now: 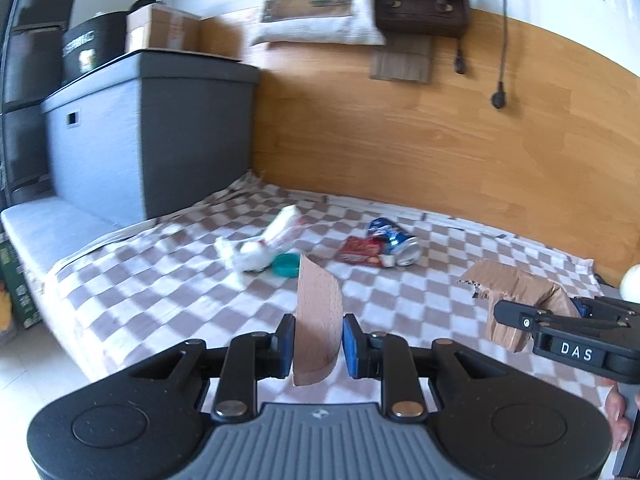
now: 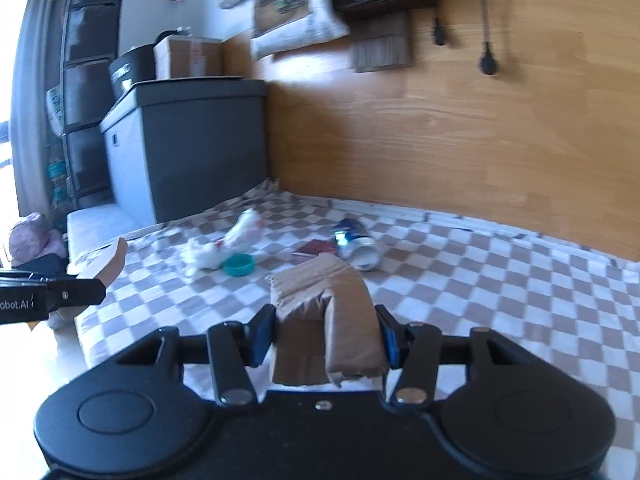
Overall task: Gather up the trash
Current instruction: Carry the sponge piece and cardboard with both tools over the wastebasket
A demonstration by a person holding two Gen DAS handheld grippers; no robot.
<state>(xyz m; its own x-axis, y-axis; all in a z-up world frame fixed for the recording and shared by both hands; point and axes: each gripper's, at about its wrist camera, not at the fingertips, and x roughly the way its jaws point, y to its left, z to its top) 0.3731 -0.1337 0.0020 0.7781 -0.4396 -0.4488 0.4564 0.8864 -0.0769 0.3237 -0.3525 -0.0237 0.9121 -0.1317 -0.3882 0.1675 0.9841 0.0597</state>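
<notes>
Left gripper (image 1: 319, 346) clamps thin cardboard piece (image 1: 318, 320); right gripper (image 2: 326, 334) grips folded cardboard (image 2: 328, 320). Beyond them: blue can (image 1: 394, 240), possibly crushed.

Two wrist cameras are looking forward and slightly down along their grippers, hovering close above a checkered blanket (image 1: 160, 288). Both are sharing the blanket's litter and wooden wall (image 2: 480, 140) beyond.
</notes>
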